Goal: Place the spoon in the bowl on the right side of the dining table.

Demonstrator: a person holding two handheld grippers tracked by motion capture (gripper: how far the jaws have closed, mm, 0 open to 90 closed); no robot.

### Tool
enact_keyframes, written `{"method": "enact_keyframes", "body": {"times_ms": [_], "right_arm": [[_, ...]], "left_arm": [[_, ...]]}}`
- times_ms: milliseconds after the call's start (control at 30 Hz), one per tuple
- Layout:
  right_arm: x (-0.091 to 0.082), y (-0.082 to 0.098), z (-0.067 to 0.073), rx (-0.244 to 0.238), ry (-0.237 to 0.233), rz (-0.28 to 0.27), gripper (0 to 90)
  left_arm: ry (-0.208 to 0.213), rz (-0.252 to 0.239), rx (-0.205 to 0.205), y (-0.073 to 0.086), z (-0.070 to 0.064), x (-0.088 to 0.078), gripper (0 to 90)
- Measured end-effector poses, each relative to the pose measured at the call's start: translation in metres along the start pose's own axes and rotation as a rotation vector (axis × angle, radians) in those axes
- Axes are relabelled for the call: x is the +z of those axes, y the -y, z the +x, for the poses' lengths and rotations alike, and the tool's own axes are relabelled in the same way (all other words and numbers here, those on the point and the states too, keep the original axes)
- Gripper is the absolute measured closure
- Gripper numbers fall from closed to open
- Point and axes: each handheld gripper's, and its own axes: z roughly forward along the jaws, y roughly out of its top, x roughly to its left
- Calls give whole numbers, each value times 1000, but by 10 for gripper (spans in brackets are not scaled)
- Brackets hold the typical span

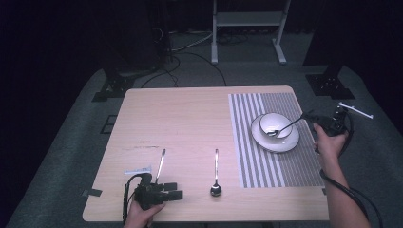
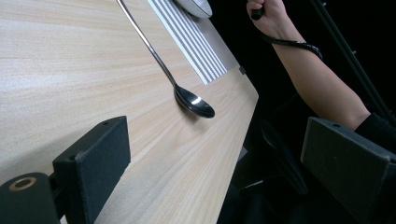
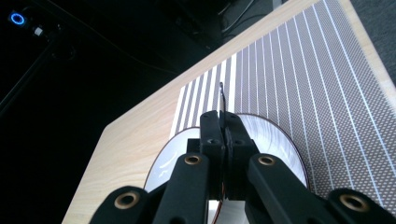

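At the near edge of the tabletop (image 1: 190, 114), the person's left hand (image 1: 140, 213) rests low with the left gripper (image 1: 172, 190) lying level, pointing toward the right side. Its jaws stand wide apart with nothing between them. Just beyond it lies a spoon (image 1: 160, 164), and to its right another spoon (image 1: 215, 173) with its bowl toward the near edge. Farther off on the right, a striped placemat (image 1: 280, 142) carries a white plate (image 1: 285, 142) with a white bowl (image 1: 275, 123) on it. The right forearm reaches up along the table's right edge, the hand (image 1: 328, 142) raised beside the plate. The right gripper (image 3: 223, 116) has its jaws pinched tight on the handle of a third spoon (image 1: 285, 127), whose bowl end dips into the white bowl.
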Motion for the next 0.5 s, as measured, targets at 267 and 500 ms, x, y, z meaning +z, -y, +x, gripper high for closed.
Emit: {"method": "enact_keyframes", "body": {"times_ms": [267,500], "right_arm": [[-1,4,-8,17,-1,-1,882],[1,5,-10,21,-10,-2,881]], "left_arm": [[1,-3,1,0,0,0,68],[3,2,5,0,0,1,68]]}}
